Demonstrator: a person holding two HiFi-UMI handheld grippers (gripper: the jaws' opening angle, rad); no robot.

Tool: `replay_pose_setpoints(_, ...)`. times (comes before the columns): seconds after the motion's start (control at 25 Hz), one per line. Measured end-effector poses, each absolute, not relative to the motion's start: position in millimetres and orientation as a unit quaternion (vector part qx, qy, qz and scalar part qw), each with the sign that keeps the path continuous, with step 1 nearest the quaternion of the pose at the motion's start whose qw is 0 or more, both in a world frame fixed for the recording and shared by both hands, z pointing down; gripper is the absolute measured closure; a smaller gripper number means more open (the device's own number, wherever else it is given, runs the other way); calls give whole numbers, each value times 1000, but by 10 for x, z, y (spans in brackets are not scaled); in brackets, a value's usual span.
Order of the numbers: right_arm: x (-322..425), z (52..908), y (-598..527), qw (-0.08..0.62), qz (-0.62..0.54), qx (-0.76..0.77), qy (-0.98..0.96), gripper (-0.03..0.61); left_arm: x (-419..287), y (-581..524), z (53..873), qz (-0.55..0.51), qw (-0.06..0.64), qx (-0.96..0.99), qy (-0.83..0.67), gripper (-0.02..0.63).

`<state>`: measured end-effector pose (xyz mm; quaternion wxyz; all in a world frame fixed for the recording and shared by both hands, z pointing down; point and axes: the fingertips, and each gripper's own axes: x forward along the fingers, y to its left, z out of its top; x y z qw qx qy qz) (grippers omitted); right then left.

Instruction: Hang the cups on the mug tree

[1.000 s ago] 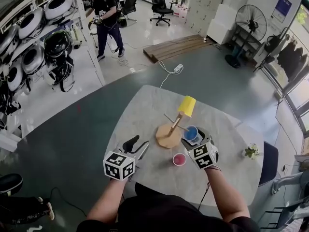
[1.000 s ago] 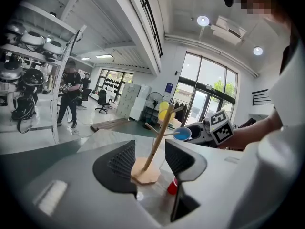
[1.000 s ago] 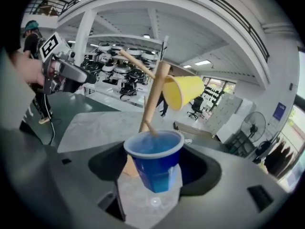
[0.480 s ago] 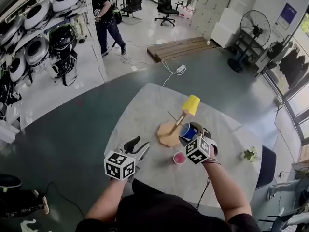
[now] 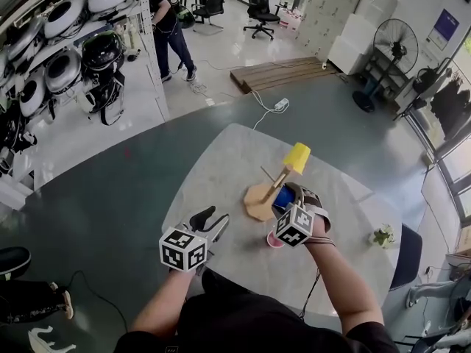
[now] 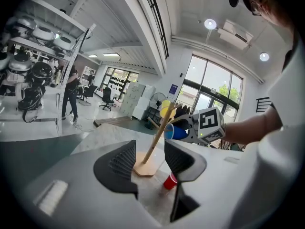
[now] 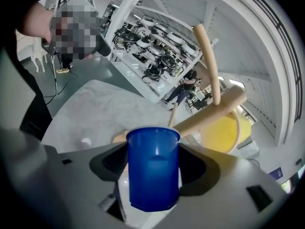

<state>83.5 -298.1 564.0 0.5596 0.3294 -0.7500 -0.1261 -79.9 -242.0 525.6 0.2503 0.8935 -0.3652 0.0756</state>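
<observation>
Right gripper view: blue cup (image 7: 153,175) clamped in right gripper (image 7: 153,149), mouth aimed at mug tree (image 7: 209,114) peg for hanging; left gripper (image 6: 150,152) parted, empty.

Grey floor (image 5: 110,197), shelving (image 5: 51,50) left, fan (image 5: 396,44), windows (image 5: 458,153) right.

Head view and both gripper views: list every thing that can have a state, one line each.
Mug tree: upright on the table, one peg filled.
Yellow cup: hung on an upper peg.
Blue cup: gripped, off the table, close beside the tree, not hung.
Red cup: on the table by the tree's base, not hung.
Right claw: shut on the blue cup.
Left claw: open, empty.
</observation>
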Motion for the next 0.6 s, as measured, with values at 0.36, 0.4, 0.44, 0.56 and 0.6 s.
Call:
replay_pose_setpoints(0.36,768,5676,-2957,565,-140,320,-748,256,-774,-2383,5263,78,252,893,-364,419)
replay_pose_setpoints(0.4,759,5652,-2954,564,-146,321,-747,256,-771,-2381,5258,78,251,894,-363,419)
replay_pose_setpoints(0.44,747,5624,-2946,561,-150,322,-748,256,-773,-2379,5253,78,250,894,-363,419)
replay_pose_setpoints(0.56,714,5521,-2911,544,-149,332,-756,256,-786,-2373,5236,78,247,896,-362,419)
replay_pose_setpoints(0.6,709,5477,-2902,537,-147,338,-759,256,-788,-2373,5226,79,244,897,-361,419)
